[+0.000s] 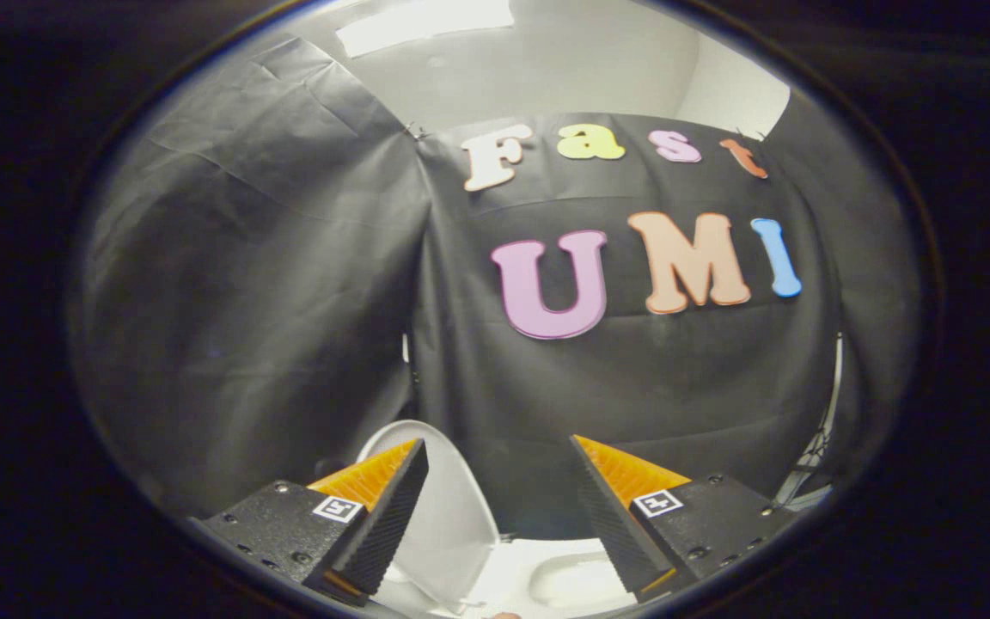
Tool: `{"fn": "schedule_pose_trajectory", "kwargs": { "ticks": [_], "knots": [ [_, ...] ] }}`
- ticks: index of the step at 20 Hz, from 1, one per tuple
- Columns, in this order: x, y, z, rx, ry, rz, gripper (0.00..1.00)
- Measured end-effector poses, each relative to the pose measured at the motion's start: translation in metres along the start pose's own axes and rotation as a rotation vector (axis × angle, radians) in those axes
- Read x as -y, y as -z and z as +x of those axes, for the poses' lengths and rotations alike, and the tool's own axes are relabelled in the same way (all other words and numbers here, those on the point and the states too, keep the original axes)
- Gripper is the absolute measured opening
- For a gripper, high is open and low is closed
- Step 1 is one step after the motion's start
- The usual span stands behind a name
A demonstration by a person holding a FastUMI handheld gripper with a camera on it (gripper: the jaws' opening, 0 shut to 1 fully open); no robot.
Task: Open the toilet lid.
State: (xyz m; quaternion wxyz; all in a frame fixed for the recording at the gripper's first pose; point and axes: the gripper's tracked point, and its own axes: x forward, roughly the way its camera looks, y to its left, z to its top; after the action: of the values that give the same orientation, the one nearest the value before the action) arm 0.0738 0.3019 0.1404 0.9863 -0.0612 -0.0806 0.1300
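The white toilet lid (448, 516) stands raised, nearly upright, leaning back toward the black cloth wall. Its top edge rises just beside my left finger (383, 507). Below and to the right of the lid I see the white toilet seat and bowl (568, 580), partly hidden behind my right finger (620, 507). My gripper (499, 451) is open, its two orange and black fingers spread wide with nothing between them. It hovers above the toilet, pointing at the wall, and touches neither lid nor seat.
Black cloth walls (271, 284) close in the booth on the left, ahead and on the right. A white ceiling (546, 60) shows above them. Thin white cables or pipes (817, 447) run down at the right edge of the cloth.
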Motion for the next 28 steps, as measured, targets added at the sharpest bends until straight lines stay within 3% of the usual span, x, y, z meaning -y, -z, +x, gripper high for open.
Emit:
{"fn": "schedule_pose_trajectory", "kwargs": {
  "ticks": [11,17,22,28],
  "knots": [
    [0.197,0.031,-0.063,-0.018,0.287,0.052,0.98],
    [0.278,0.046,-0.1,-0.032,0.401,0.043,0.97],
    [0.31,0.072,-0.124,-0.062,0.441,0.065,0.97],
    [0.308,0.11,-0.125,-0.132,0.405,0.071,0.97]
  ]
}}
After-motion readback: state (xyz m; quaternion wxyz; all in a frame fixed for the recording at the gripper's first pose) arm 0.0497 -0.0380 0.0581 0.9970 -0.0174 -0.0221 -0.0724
